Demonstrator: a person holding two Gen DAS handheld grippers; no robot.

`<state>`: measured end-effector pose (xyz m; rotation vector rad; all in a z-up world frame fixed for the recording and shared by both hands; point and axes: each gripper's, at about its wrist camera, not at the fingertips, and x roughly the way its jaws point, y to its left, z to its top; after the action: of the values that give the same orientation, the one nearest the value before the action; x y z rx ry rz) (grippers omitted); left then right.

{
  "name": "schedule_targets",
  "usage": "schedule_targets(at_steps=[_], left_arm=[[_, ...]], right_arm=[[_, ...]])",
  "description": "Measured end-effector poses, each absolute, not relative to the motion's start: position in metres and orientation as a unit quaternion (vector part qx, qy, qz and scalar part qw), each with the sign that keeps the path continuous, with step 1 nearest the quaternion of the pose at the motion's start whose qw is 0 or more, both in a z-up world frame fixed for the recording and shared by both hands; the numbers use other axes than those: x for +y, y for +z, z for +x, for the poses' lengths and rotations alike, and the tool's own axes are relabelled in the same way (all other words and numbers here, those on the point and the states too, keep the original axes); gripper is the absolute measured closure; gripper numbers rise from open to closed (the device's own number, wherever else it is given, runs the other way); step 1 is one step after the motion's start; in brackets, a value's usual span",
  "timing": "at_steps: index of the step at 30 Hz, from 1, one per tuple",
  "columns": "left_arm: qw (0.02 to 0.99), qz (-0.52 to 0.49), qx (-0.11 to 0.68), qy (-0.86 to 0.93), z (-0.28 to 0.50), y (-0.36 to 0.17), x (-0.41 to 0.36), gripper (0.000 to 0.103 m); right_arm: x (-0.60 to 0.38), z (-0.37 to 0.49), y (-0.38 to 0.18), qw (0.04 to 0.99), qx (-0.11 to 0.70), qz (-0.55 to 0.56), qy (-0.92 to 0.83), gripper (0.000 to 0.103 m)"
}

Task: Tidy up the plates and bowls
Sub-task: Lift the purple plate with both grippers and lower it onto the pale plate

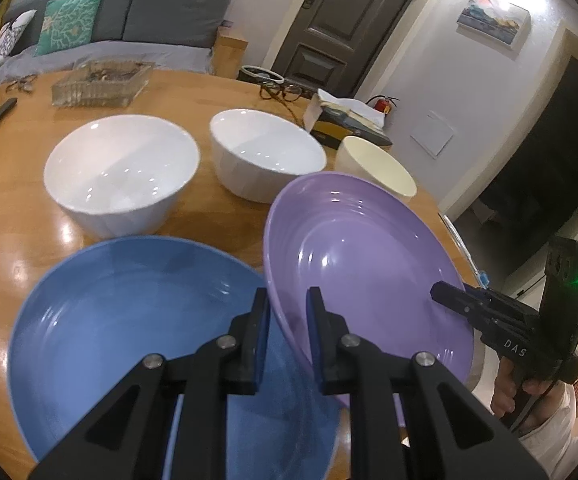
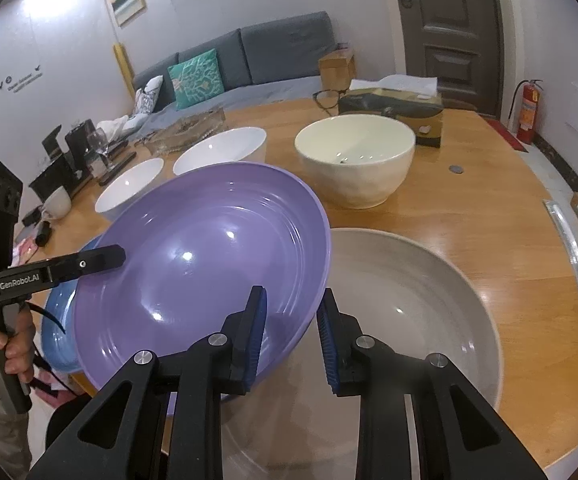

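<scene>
Purple and glossy, with concentric ridges pressed into its well, the purple plate [image 2: 209,264] hangs tilted between both grippers, lifted off the tabletop [image 2: 489,184]. Its left rim runs between the fingers of the left gripper [image 1: 287,336], which look closed down on that edge. At the right gripper [image 2: 292,334] the opposite rim passes between the blue ribbed pads [image 2: 257,336], but a gap shows on the outer side, so I cannot tell whether that gripper clamps the plate or merely brackets it.

Directly below and to the left of the left gripper lies the blue plate [image 1: 129,320], flat on the tabletop, similar in shape and size. Below and to the right of the right gripper sits the grey plate [image 2: 421,292], matte-looking and slightly larger.

The purple plate's low edge dips toward the blue plate and already overlaps it, so stacking there seems the likely step; the left gripper is nearer to that target. Levelling the plate before lowering would matter, since glazed ceramic on glaze slides easily.

Ahead of both grippers stand two faceted white bowls [image 1: 123,172] [image 1: 267,154] and a cream bowl [image 2: 355,158], all upright and not yet nested.
</scene>
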<state>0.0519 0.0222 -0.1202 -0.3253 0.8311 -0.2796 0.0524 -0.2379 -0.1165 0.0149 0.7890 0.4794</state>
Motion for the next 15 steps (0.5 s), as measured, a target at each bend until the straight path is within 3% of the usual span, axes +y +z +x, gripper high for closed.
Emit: schedule_targets(at_steps=[15], left_arm=[[0.887, -0.087, 0.412, -0.187, 0.057, -0.107, -0.057, 0.087]], right_arm=[[-0.309, 0.018, -0.104, 0.915, 0.364, 0.023, 0.173, 0.083]])
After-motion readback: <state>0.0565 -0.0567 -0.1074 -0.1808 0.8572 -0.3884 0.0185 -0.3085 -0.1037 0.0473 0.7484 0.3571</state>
